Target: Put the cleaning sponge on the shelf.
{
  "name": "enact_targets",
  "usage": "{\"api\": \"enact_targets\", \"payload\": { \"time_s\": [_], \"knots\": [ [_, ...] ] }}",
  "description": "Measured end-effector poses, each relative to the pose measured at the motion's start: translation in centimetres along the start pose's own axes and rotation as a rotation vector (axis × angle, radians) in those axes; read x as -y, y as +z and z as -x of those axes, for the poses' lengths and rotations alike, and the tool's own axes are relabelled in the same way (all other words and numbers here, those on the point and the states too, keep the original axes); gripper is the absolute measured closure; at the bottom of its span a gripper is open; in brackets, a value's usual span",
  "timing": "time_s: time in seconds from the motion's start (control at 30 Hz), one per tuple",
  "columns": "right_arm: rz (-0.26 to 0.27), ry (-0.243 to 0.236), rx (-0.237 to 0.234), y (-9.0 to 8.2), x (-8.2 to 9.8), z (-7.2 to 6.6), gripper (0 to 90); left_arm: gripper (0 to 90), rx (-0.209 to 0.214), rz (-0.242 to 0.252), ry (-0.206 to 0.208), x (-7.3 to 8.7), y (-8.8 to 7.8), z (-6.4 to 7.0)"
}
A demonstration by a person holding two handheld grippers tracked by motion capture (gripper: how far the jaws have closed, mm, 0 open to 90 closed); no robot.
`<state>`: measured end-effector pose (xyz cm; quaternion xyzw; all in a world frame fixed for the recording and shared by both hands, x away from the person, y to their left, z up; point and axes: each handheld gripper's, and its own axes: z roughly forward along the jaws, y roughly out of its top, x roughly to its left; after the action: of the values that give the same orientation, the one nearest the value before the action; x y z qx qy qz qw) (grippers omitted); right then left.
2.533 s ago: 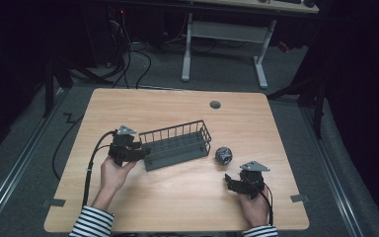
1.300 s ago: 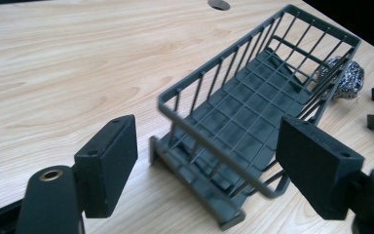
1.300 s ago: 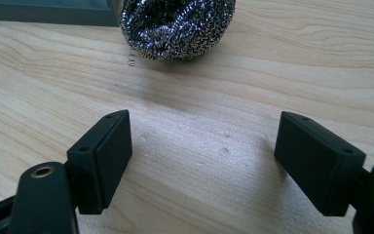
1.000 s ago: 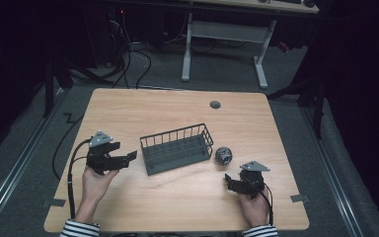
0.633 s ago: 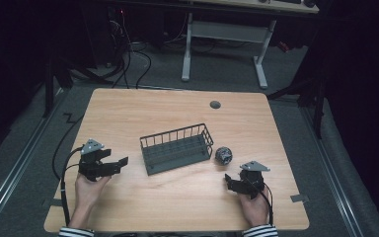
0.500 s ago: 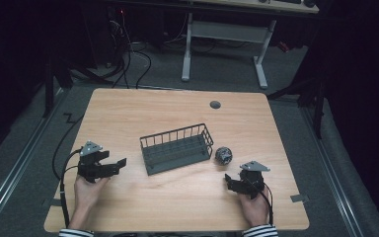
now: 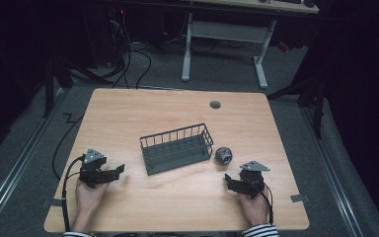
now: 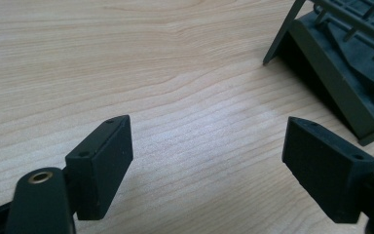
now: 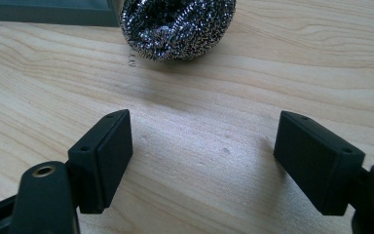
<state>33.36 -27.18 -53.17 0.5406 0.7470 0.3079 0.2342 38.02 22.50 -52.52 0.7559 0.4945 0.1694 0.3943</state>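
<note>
Dark floor and trailing cables ring the pale wooden table (image 7: 177, 197), and a person's two hands come in at its near edge, each holding a gripper low over the wood. Beyond and between the two grippers stands a dark wire basket (image 7: 176, 148), set at a slight slant near the middle of the table. The left gripper (image 7: 117, 171) points toward the basket's near left corner but stops short of it; in the left gripper view that corner (image 8: 341, 63) sits ahead of the fingers and off toward the right-hand one, apart from both. Its jaws have just been opening, and they stand well apart with nothing but bare wood between them. The right gripper (image 7: 229, 181) also has its fingers spread wide and holds nothing. A ball of steel-wool scourer (image 7: 223, 155) lies on the table straight ahead of those fingers, near them but not touching; in the right gripper view the scourer (image 9: 177, 24) sits beyond the gap, a little toward the left-hand finger (image 9: 108, 158), with the basket's edge just beside it. Far past both pairs of fingers, a small round grommet (image 7: 215, 104) sits in the tabletop near its far edge.
</note>
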Motion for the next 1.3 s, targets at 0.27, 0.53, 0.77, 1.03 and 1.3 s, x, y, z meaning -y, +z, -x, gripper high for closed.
{"api": "enact_targets", "payload": {
  "time_s": [0.27,0.53,0.77,1.03,1.3],
  "knots": [
    [0.0,0.002,0.003,0.0,0.0,-0.1,22.1,18.5,-0.029,-0.047,0.026,0.4,0.8,0.2],
    [-0.002,-0.004,-0.004,0.0,0.0,0.0,22.2,17.7,-0.048,-0.059,0.048,0.5,1.1,0.3],
    [-0.013,-0.029,-0.031,-0.2,0.0,0.1,22.0,16.8,-0.059,-0.058,0.069,0.6,1.2,0.5],
    [0.01,-0.029,-0.053,-0.7,0.1,0.2,25.1,16.8,-0.083,-0.061,0.086,0.7,1.3,0.9],
    [0.054,-0.02,-0.083,-2.0,-0.5,0.4,27.0,17.0,-0.088,-0.06,0.079,0.8,1.2,0.8]
  ]
}}
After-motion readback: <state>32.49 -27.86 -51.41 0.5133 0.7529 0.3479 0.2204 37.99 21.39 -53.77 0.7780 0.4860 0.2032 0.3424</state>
